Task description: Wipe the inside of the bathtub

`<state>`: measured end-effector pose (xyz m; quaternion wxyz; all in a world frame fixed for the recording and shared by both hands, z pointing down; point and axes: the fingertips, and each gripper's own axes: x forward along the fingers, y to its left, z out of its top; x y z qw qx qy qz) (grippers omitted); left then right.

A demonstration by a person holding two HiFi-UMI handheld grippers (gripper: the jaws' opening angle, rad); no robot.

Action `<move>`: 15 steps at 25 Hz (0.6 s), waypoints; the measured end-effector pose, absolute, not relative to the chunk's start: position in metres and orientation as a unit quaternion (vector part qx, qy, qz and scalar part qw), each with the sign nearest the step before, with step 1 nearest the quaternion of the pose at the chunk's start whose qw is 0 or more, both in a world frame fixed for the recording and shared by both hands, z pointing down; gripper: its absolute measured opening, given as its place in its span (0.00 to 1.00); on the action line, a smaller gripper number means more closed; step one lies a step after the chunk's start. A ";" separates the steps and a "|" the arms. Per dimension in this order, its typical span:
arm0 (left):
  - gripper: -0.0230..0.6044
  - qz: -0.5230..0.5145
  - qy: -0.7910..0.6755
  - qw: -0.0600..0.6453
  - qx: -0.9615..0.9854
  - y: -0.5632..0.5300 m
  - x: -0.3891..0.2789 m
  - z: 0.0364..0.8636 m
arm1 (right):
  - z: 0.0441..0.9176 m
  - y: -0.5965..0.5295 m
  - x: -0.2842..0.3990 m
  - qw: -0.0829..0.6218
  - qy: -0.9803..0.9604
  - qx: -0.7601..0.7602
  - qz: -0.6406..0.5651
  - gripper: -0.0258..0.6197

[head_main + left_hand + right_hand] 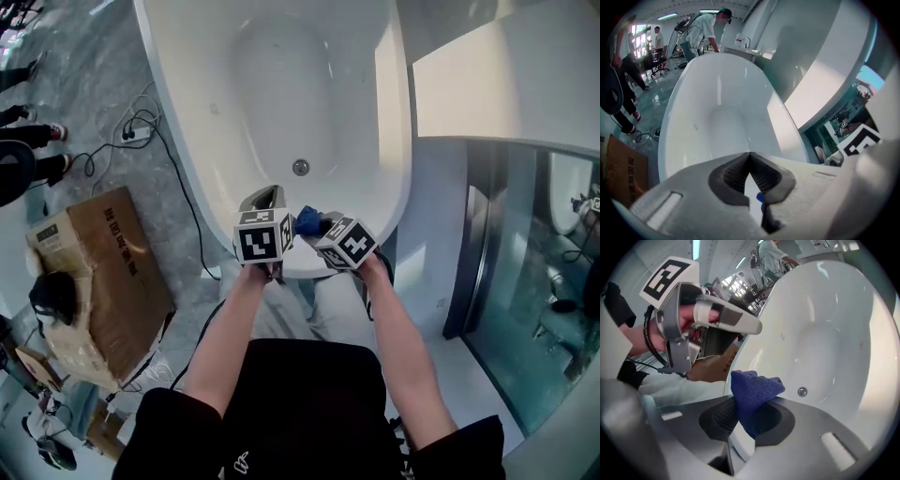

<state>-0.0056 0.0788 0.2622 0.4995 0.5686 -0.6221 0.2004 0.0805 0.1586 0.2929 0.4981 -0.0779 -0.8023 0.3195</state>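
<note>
Right gripper (751,420) clamping blue cloth (754,387), end hidden, left gripper (750,158) closed, seemingly empty

A white bathtub (183,112) is pictured on a grey marbled floor (84,94), with a cardboard box (117,272) and black cables (139,127) laid beside it.

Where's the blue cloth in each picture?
Head view: blue cloth low centre, between left gripper and right gripper.
Left gripper view: only a tiny blue bit peeks through under the closed jaws.
Right gripper view: middle, pinched in the jaws.
Shared landmark: the white bathtub behind it.
</note>
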 end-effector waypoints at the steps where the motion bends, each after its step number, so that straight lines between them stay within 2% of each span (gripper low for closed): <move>1: 0.04 0.196 -0.628 0.493 0.570 0.076 -0.004 0.251 | 0.282 0.148 0.079 0.491 -0.812 -0.065 0.308 0.16; 7: 0.04 0.157 -0.666 0.461 0.564 0.075 0.005 0.180 | 0.210 0.096 0.073 0.449 -0.860 0.008 0.243 0.16; 15: 0.04 0.129 -0.698 0.413 0.571 0.081 -0.018 0.096 | 0.110 0.062 0.037 0.341 -0.909 0.092 0.222 0.16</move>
